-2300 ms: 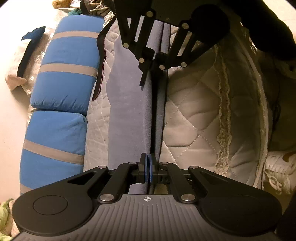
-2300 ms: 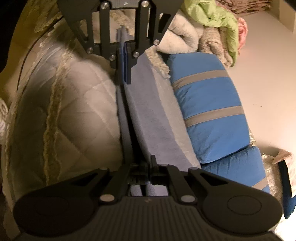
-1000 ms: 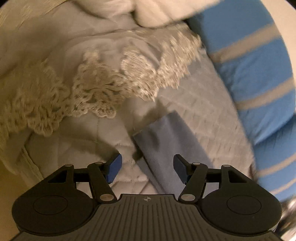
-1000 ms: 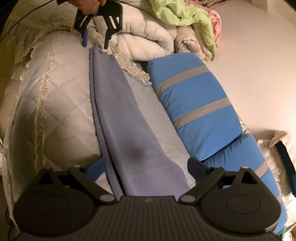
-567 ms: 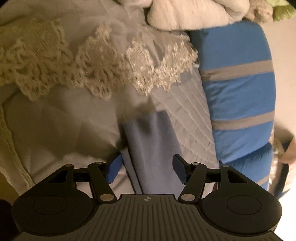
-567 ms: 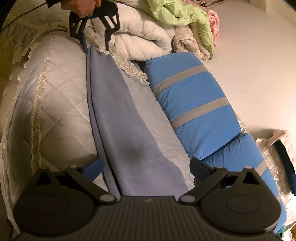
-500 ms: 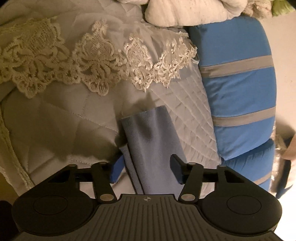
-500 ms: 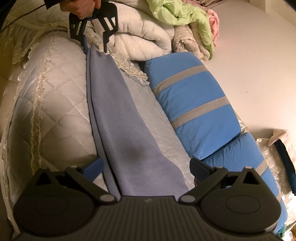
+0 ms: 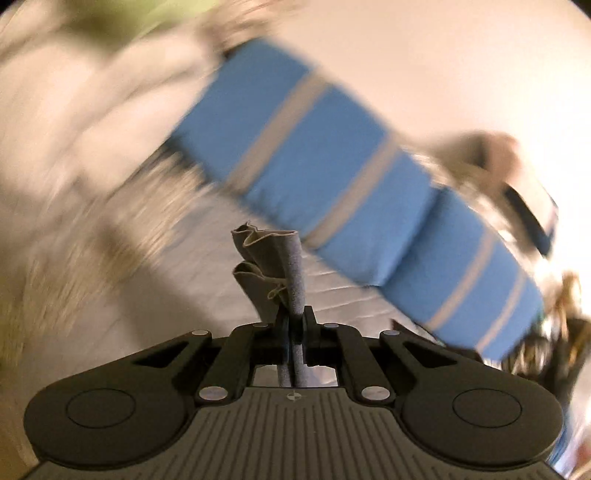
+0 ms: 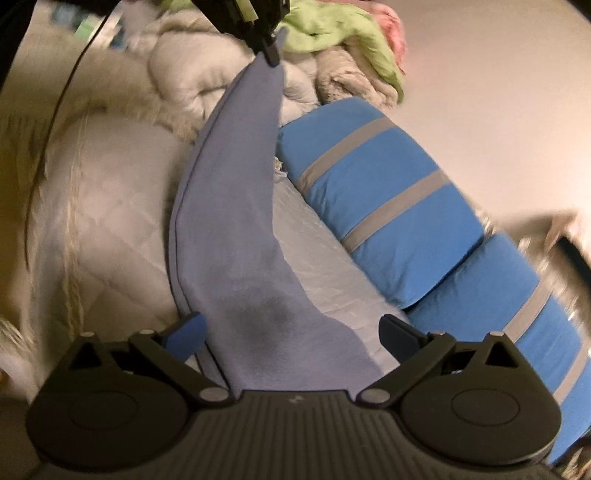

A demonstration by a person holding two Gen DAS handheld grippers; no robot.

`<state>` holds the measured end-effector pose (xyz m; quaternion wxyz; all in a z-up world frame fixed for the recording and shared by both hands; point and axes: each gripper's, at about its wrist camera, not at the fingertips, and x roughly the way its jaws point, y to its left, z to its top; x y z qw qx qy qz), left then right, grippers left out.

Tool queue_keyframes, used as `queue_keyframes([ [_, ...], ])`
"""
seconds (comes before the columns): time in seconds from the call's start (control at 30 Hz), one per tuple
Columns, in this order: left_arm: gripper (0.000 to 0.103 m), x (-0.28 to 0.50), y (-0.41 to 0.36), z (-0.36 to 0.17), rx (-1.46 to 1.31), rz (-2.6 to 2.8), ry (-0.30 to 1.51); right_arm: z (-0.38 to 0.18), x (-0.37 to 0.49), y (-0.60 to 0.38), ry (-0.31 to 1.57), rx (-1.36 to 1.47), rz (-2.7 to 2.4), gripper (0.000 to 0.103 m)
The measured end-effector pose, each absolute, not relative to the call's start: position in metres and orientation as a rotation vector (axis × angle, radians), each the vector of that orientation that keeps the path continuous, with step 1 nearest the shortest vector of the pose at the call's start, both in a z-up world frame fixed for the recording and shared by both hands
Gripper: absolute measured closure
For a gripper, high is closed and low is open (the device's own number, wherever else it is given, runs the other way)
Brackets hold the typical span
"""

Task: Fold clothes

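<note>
- Left gripper: jaws pressed together, pinching a bunched end of the grey-blue cloth; crumpled folds of the fabric stand up just ahead of the jaw tips, and a strip of it runs back between the jaws toward the gripper body
- Left wrist view is heavily motion-blurred; beyond the jaws and to their right lies a blue cushion with grey stripes, and to their left a pale quilted bedcover whose detail cannot be made out
- Seen from the right wrist view, the left gripper sits far ahead of the right jaws and holds the far end of the cloth raised off the bedding, so the fabric rises to a point there
- Right gripper: jaws spread wide, nothing gripped; the near end of the cloth lies flat on the bedcover in the gap between the jaws, closer to the left jaw
- Cloth runs as a long folded strip from between the right jaws up to the left gripper, with a darker patch just ahead of the right jaws
- Right of the right jaws: the blue cushion, lying along the edge of the cloth
- Far ahead, past the cloth's raised end: a white duvet and a green garment, heaped together
</note>
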<state>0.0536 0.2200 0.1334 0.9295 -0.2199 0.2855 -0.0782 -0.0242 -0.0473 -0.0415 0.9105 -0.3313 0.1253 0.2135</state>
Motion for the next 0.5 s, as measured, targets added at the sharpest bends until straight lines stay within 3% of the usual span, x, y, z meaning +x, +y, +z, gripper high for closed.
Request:
queue_keyframes([
  [0.2,0.097,0.047,0.127,0.158,-0.254,-0.333,0.573,-0.031,-0.019,-0.068,0.335,-0.547,0.499,0.000],
  [0.5,0.096,0.054,-0.012,0.141,-0.013,-0.624,0.625,-0.041,-0.023,-0.078,0.440,-0.490,0.558,0.000],
])
